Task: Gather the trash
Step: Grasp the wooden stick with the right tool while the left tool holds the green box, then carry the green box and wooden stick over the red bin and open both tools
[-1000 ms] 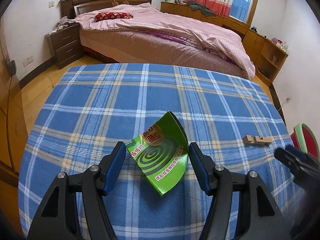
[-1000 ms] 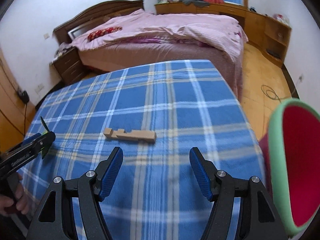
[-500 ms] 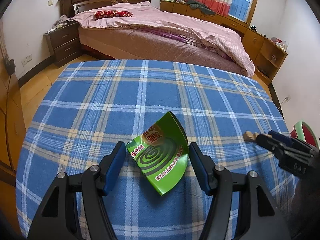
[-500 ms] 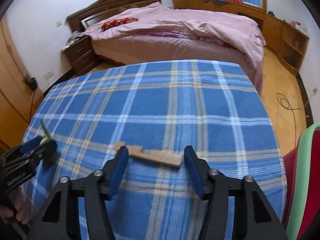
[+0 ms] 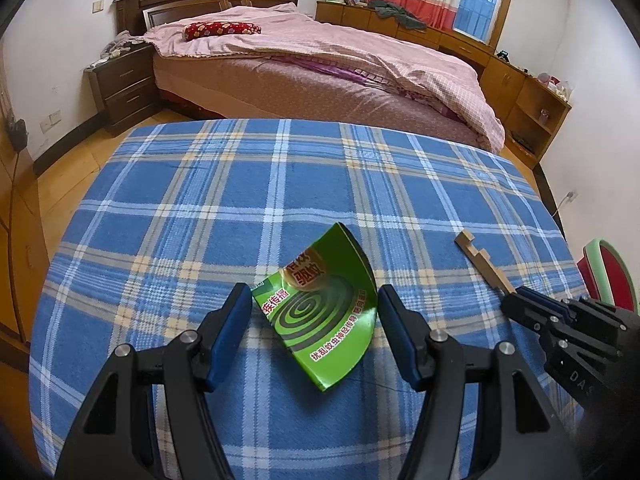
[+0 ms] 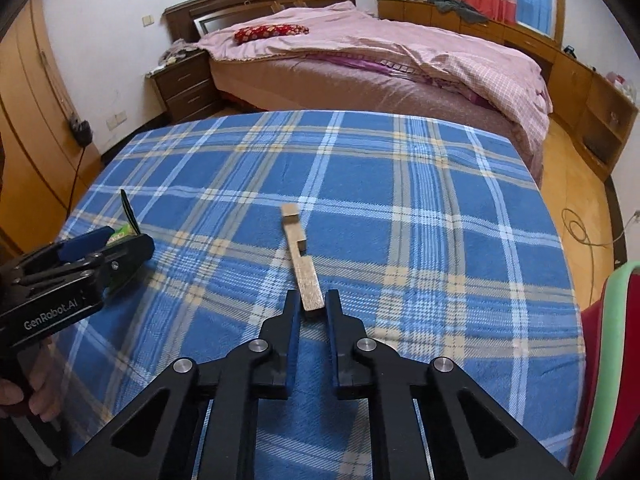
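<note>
On plaid cloth, right tongs just closed, pinching wood piece, left tongs spread around green packet.

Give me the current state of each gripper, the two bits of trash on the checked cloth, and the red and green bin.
right gripper: jaws just closed, shut on the wooden piece's near end.
wooden piece: pinched at one end, the rest lying on the cloth.
left gripper: open, straddling the green packet.
green packet: lying on the cloth, curled, not gripped.
bin: at the table's right edge, only partly in view.
</note>
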Motion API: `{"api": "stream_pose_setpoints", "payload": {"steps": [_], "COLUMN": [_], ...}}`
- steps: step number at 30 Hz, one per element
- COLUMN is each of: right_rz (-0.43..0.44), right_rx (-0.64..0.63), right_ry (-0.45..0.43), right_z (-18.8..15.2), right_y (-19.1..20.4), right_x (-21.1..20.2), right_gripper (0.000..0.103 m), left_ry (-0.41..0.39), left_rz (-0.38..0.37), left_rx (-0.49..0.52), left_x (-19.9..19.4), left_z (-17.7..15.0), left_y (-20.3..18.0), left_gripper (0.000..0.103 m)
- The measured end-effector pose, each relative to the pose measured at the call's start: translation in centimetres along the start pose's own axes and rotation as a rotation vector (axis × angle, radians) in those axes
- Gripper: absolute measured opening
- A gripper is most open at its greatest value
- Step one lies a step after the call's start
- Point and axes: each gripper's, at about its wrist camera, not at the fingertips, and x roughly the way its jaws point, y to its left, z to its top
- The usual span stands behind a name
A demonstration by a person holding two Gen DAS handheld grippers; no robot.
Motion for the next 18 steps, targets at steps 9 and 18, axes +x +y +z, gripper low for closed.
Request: {"api": "stream_pose_setpoints", "payload": {"steps": [9, 18], "right_rz": [0.029, 0.000], "right_rx": [0.105, 0.267], "right_ry": [-0.103, -0.230], "right_z": [-2.6, -7.5], "right_y": [-0.6, -3.8], "right_x": [-4.6, -11.4], "right_gripper": [0.010, 0.010], "left_ry": [-0.015, -0.034], "left_rz": [-0.023, -0.064], "left_rx": [0.016, 0.057], "left_x": [-0.5, -2.0], "left_z": [-0.1, -0.3], "left_y": [-0.5, -2.3], "left_gripper": [0.065, 0.065]}}
